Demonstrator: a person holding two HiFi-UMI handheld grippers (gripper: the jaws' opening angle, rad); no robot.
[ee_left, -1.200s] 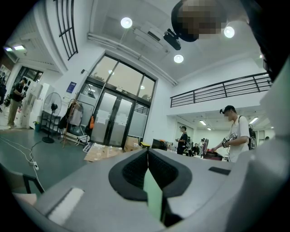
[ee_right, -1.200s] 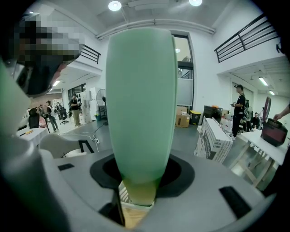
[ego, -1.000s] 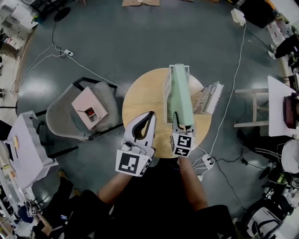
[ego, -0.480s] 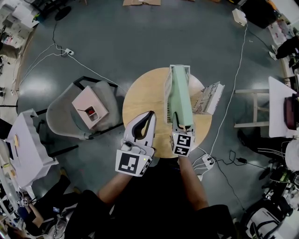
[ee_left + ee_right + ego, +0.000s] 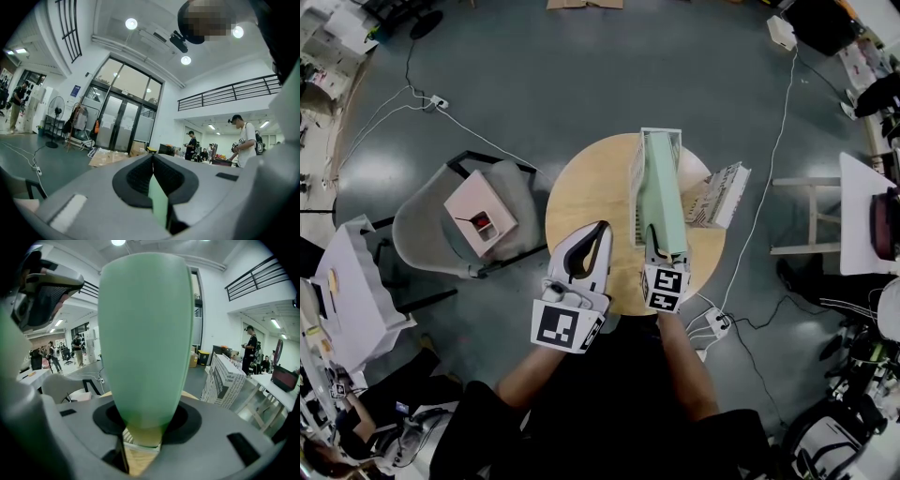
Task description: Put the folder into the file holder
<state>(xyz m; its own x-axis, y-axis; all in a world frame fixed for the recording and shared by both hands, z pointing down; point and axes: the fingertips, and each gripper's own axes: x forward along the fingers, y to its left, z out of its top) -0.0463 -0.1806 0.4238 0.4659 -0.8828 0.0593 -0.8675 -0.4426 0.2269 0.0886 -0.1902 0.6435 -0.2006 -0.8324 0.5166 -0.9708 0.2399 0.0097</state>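
A pale green folder [image 5: 659, 192] stands on edge inside the white wire file holder [image 5: 635, 178] on the round wooden table [image 5: 586, 192]. My right gripper [image 5: 662, 253] is shut on the folder's near end. In the right gripper view the green folder [image 5: 145, 333] rises from between the jaws, and my right gripper [image 5: 143, 430] presses it on both sides. My left gripper [image 5: 602, 232] hovers over the table's near edge, left of the holder, with its jaws together and nothing held. Through the left gripper [image 5: 153, 164] only a thin green sliver shows.
A white printed box [image 5: 719, 195] leans on the table right of the holder. Left of the table stands a grey chair [image 5: 427, 234] with a pink box [image 5: 479, 223] on it. A power strip [image 5: 714, 324] and cables lie on the floor at the near right.
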